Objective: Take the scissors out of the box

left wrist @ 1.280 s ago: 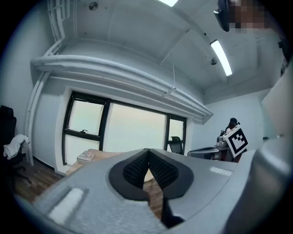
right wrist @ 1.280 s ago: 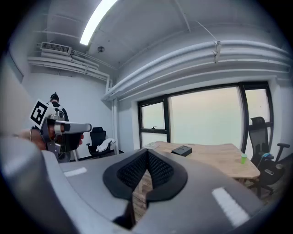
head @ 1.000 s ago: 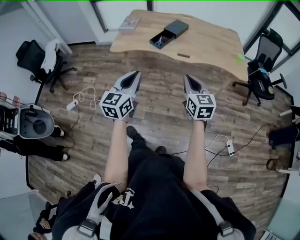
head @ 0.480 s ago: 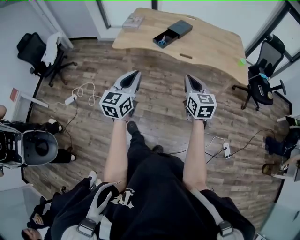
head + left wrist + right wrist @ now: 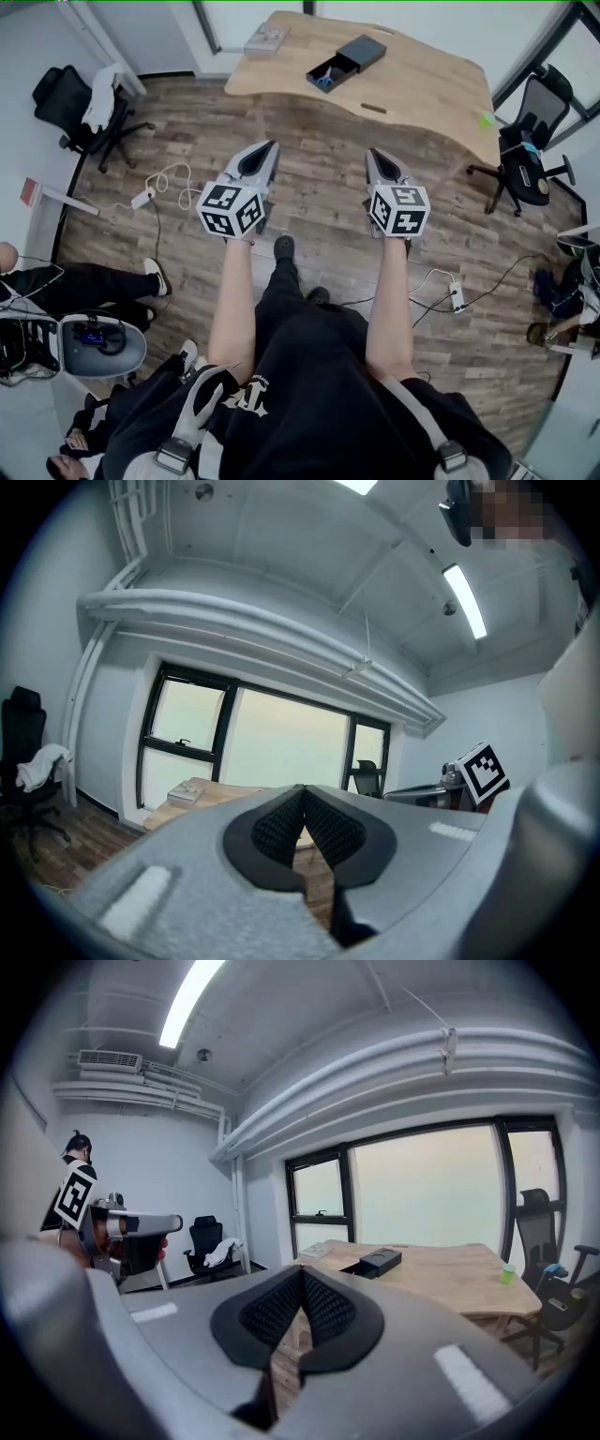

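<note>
The left tool and right tool, both closed and empty, hang well short of the pale wooden desk at top. Arriving closed could shove the black box, trapping its blue-handled scissors.

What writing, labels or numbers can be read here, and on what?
None can be read.
White print on the shirt: too blurred to read.
Cubes on the left tongs and right tongs: square patterns, no letters.
The flat item on the table: too small to read.

We see the dark box on the wooden desk, slid open, blue-handled scissors lying in its open end.
</note>
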A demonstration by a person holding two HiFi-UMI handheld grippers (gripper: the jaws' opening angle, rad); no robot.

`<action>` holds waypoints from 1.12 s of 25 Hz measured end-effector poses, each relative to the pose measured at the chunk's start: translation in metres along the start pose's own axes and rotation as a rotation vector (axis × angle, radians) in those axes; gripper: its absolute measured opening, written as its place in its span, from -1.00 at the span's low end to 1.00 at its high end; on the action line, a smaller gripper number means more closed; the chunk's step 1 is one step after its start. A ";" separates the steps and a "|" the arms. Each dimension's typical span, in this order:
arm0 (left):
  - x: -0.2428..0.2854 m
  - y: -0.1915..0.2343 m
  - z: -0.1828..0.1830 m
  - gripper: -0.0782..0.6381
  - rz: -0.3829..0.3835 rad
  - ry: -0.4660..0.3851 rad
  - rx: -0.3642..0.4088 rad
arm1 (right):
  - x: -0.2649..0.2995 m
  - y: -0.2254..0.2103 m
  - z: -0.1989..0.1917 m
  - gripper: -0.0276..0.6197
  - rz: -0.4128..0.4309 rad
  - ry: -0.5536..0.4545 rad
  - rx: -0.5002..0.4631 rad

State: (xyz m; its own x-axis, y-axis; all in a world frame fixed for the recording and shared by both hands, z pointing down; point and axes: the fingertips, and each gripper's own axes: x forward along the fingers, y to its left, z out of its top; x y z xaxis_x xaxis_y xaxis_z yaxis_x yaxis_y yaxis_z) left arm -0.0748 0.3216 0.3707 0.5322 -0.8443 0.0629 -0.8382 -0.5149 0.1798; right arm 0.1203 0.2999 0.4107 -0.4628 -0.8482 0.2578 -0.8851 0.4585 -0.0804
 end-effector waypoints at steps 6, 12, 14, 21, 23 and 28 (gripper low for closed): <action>0.013 0.001 -0.001 -0.79 -0.025 0.014 0.008 | 0.009 -0.009 0.004 -0.90 -0.015 -0.011 0.017; 0.027 0.027 -0.002 -0.79 -0.009 0.008 -0.017 | 0.035 -0.010 0.001 -0.90 -0.007 0.015 0.002; 0.035 0.033 -0.001 -0.79 -0.013 0.003 -0.019 | 0.046 -0.016 0.004 -0.90 -0.009 0.013 0.006; 0.065 0.062 -0.003 -0.79 0.002 0.024 -0.038 | 0.087 -0.024 0.006 -0.90 0.010 0.033 0.003; 0.076 0.073 -0.001 -0.79 0.001 0.025 -0.035 | 0.104 -0.028 0.011 -0.90 0.015 0.033 0.004; 0.108 0.107 0.003 -0.79 0.010 0.026 -0.046 | 0.152 -0.037 0.018 -0.90 0.025 0.045 0.009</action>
State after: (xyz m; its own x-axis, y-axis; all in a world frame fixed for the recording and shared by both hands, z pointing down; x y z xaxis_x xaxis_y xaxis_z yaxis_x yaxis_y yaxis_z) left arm -0.1072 0.1755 0.3937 0.5274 -0.8448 0.0906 -0.8374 -0.4987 0.2238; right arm 0.0821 0.1492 0.4352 -0.4825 -0.8233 0.2990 -0.8736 0.4770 -0.0963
